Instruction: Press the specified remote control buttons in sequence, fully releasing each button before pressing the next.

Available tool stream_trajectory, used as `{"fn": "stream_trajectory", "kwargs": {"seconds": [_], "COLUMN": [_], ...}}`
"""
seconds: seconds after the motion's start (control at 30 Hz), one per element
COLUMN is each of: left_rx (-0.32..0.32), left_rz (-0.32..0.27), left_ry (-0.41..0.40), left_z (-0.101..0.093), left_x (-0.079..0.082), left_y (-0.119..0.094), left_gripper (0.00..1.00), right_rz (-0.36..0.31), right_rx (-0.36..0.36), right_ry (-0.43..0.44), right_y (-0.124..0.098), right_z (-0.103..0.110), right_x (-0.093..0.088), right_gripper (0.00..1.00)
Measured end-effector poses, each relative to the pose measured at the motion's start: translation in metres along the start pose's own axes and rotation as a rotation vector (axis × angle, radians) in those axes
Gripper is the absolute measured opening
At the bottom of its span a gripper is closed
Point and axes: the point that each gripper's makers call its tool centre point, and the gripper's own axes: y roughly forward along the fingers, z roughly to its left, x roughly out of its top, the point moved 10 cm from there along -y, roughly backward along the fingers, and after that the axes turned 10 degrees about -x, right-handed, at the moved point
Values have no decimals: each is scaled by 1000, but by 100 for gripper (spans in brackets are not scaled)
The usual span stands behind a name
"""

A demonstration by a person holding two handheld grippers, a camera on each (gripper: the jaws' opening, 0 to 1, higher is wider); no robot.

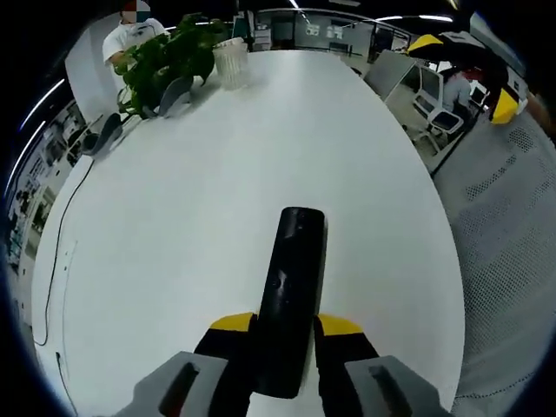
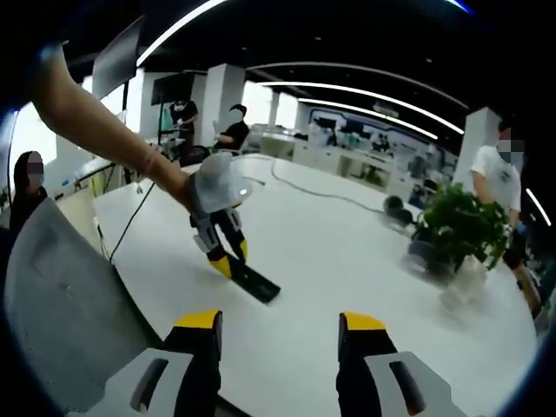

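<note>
Left gripper view: black remote control (image 1: 291,295) is clamped between the left gripper (image 1: 287,334) jaws, above the white table (image 1: 174,261).
Right gripper (image 2: 280,334) is held apart and unloaded; a potted plant (image 2: 460,228) is seen beyond.

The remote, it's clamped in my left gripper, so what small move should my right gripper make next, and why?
Probably bring the right gripper in toward the remote. The left gripper holds the remote over the white table, while the right gripper's jaws are open, empty, and well away from it, so no button can be pressed yet.
</note>
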Motion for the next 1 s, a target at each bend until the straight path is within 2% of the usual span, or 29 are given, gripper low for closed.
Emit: {"fn": "stream_trajectory", "kwargs": {"seconds": [0.43, 0.77, 1.0], "left_rx": [14, -17, -24], "left_rz": [9, 18, 4], "left_ry": [-13, -35, -51], "left_z": [-2, -11, -18], "left_x": [-1, -5, -9], "left_y": [0, -1, -2], "left_gripper": [25, 24, 24], "right_rz": [-1, -4, -4], "right_rx": [-2, -1, 6], "right_ry": [0, -7, -16], "right_y": [0, 0, 0], "right_z": [0, 0, 1], "right_x": [0, 0, 1], "right_gripper": [51, 51, 50]}}
